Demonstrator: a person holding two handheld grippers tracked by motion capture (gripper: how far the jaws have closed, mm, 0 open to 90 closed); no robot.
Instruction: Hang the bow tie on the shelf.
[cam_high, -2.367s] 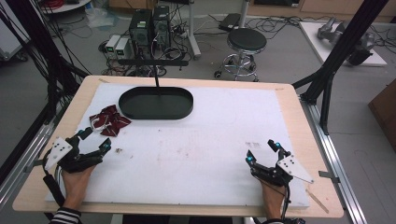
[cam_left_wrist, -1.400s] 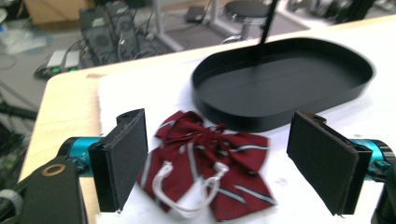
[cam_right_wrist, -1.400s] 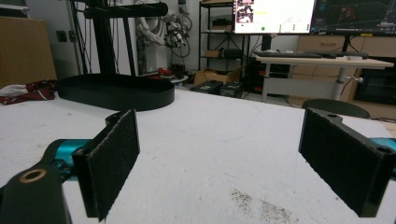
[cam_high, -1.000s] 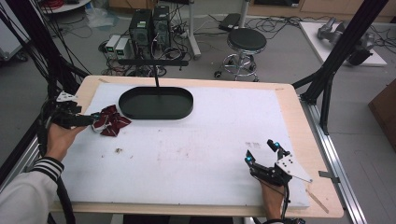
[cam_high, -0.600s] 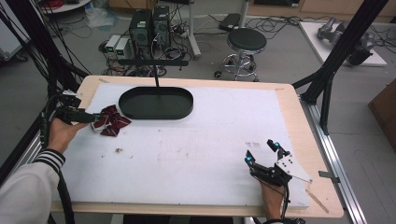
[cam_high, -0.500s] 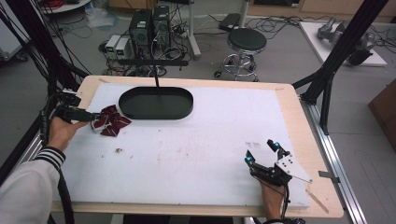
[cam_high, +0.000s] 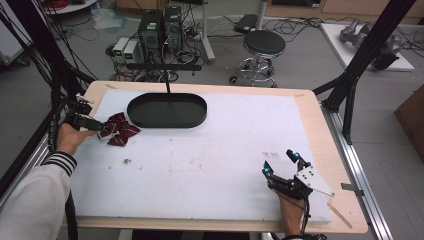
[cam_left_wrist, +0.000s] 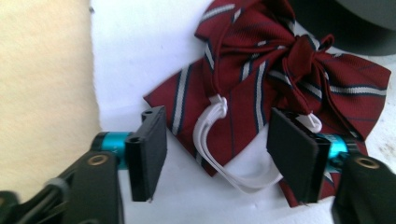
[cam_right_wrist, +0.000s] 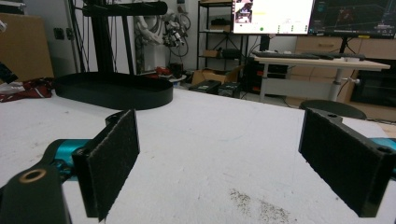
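A dark red striped bow tie (cam_high: 121, 129) with a white elastic loop (cam_left_wrist: 219, 154) lies on the white mat at the far left, beside a black oval tray (cam_high: 167, 110). My left gripper (cam_high: 102, 128) is open right at the bow tie (cam_left_wrist: 280, 79), its jaws spread either side of the white loop without closing on it. At the mat's near right my right gripper (cam_high: 280, 163) rests open with nothing between its pads (cam_right_wrist: 112, 154); the black tray (cam_right_wrist: 112, 91) and a bit of the bow tie (cam_right_wrist: 28, 88) show far off in its view.
A black stand post (cam_high: 165, 75) with a crossbar rises from the tray. The white mat (cam_high: 215, 150) covers a wooden table with bare edges (cam_high: 330, 145). Dark specks (cam_high: 127, 161) lie on the mat. Black frame poles stand at the left and right.
My left gripper went from the near left edge up to the bow tie, then edged closer over the last second. The right gripper stayed put.
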